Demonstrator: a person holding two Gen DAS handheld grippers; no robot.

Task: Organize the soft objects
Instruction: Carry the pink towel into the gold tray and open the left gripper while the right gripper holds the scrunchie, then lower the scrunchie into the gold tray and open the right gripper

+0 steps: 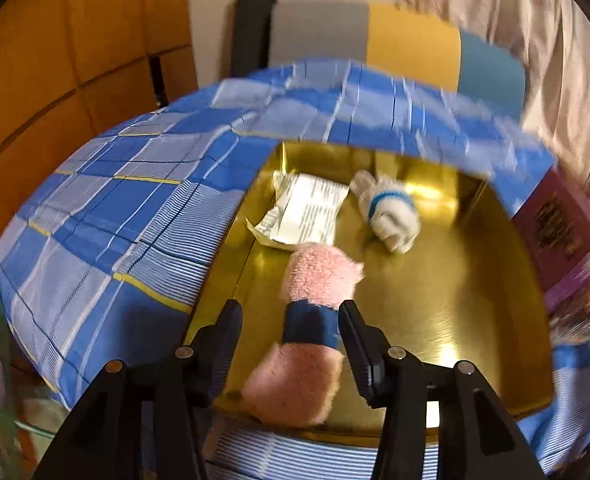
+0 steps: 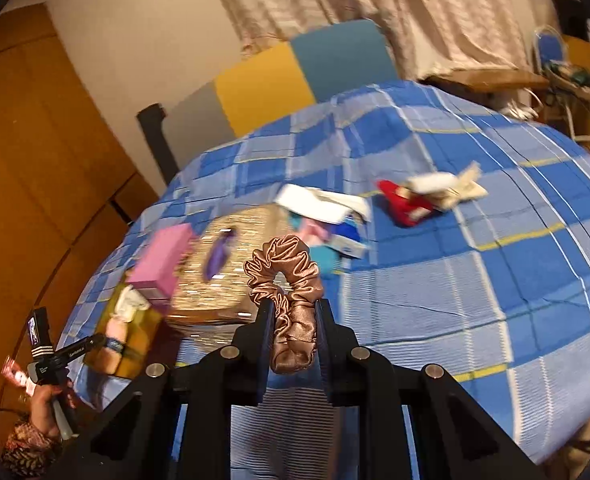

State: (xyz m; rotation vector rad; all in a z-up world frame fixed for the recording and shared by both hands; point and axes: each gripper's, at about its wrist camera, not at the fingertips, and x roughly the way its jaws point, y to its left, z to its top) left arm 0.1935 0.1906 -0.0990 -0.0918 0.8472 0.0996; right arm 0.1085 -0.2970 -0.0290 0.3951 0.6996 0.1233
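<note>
The left gripper (image 1: 291,344) stands apart, jaws clear of the pink sock (image 1: 307,320) lying over the near rim of the gold tin (image 1: 435,300) on the bed; beyond it lies a white sock (image 1: 391,216). The right gripper (image 2: 293,320) is clamped on a bronze scrunchie (image 2: 287,280), which judging by the sorting goes to the tin next.

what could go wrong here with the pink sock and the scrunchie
1. The pink sock lies across the gold tin's near rim, between the open left gripper's fingers; it may slide out onto the bedsheet.
2. The scrunchie hangs pinched in the right gripper; a swing could shake it loose.
</note>
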